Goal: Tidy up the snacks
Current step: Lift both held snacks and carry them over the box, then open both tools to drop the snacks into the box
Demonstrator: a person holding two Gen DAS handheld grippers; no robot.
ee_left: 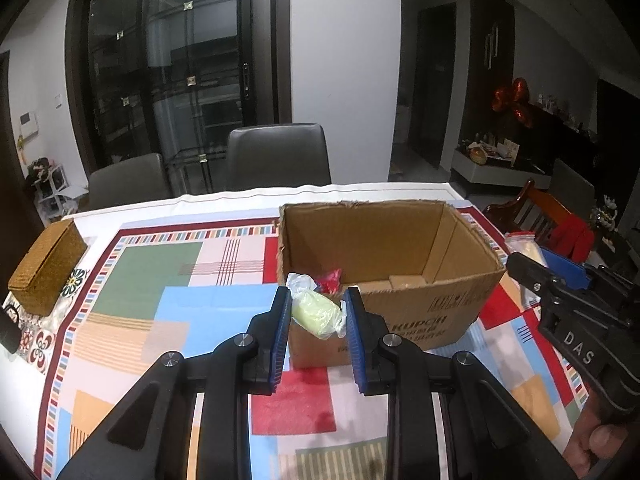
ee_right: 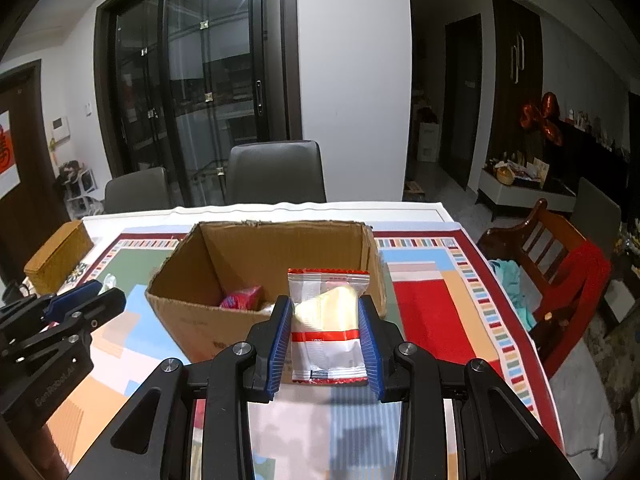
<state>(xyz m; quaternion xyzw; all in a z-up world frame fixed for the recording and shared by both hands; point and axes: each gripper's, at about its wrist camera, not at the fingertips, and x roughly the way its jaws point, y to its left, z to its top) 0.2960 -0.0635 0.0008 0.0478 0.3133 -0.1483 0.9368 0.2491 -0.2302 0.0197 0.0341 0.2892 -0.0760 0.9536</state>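
Observation:
An open cardboard box (ee_left: 460, 304) stands on the patterned tablecloth; it also shows in the right wrist view (ee_right: 188, 320). A red snack (ee_left: 330, 280) lies inside it, seen in the right wrist view too (ee_right: 242, 300). My left gripper (ee_left: 316, 312) is shut on a pale green snack in clear wrap (ee_left: 316, 314), held at the box's near left corner. My right gripper (ee_right: 325, 320) is shut on a white and red snack packet (ee_right: 326, 320) holding a pale yellow cake, at the box's near right rim.
A woven wicker box (ee_left: 46, 268) sits at the table's left edge. Two dark chairs (ee_left: 278, 156) stand behind the table. A wooden chair with red cloth (ee_right: 560, 264) is to the right. Clear bags (ee_left: 524, 244) lie right of the box.

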